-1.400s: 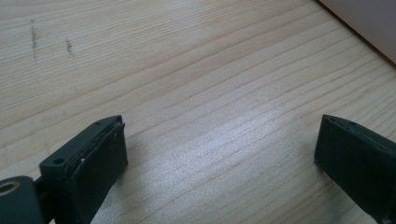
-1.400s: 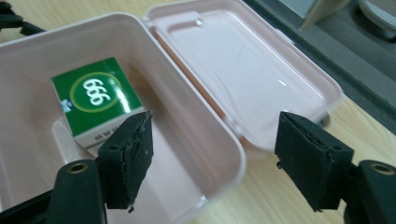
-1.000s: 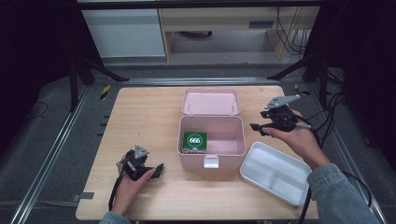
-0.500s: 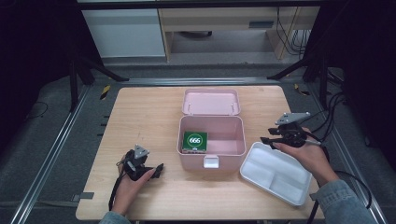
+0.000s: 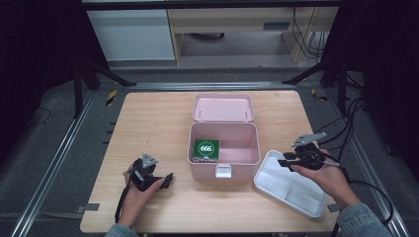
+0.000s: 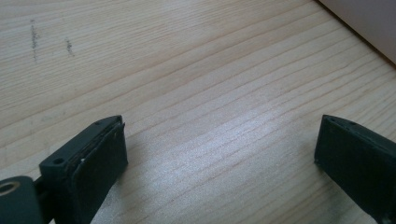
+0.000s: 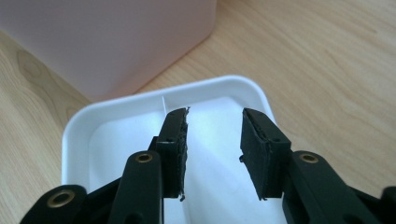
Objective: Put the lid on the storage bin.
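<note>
We are seeing a box (image 5: 223, 150) sitting in the middle of the table (image 5: 148, 123), with its lid (image 5: 223, 107) lying open behind it. A small pack (image 5: 206, 148) is lying inside the box, at its left. A tray (image 5: 284, 185) is sitting just right of the box.

A pale pink box (image 5: 224, 150) with a pink lid (image 5: 223, 107) is seen on the light wood-grain desk (image 5: 148, 128). A green packet (image 5: 206, 148) marked with a white circle is seen inside, and a white tray (image 5: 289, 183) beside.
</note>
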Tool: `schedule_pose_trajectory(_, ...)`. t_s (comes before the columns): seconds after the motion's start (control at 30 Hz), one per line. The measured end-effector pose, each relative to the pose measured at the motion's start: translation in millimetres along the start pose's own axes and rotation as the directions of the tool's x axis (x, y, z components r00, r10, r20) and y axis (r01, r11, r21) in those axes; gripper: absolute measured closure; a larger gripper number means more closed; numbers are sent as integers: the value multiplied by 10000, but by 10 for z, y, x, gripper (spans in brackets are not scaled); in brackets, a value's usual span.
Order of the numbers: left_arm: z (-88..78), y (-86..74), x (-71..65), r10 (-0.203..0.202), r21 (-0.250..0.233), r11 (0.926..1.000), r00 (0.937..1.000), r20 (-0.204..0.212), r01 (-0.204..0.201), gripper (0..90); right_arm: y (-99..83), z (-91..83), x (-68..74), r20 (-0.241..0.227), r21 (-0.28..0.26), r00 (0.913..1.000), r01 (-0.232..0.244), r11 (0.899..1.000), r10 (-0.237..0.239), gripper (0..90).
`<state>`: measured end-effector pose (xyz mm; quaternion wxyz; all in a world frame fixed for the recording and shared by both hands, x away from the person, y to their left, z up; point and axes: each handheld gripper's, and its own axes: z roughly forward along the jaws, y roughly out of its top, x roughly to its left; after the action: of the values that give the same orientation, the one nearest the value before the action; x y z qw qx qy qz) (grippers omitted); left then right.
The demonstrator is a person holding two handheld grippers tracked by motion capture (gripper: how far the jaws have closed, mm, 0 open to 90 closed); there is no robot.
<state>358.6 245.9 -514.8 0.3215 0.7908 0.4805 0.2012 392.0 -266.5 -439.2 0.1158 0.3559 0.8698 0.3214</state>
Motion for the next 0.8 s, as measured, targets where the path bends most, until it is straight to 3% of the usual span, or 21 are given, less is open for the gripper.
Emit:
schedule_pose_trajectory(0.37, 0, 0, -1, -3, 2, 10000, 10000, -14, 3, 16, -272, 68, 58, -453, 548, 9989, 105, 9984, -80, 712)
schedule_pose_trajectory(0.8, 0, 0, -1, -1, 2, 10000, 10000, -13, 1, 16, -373, 142, 67, -705, 1321, 9969, 444, 9902, -353, 676)
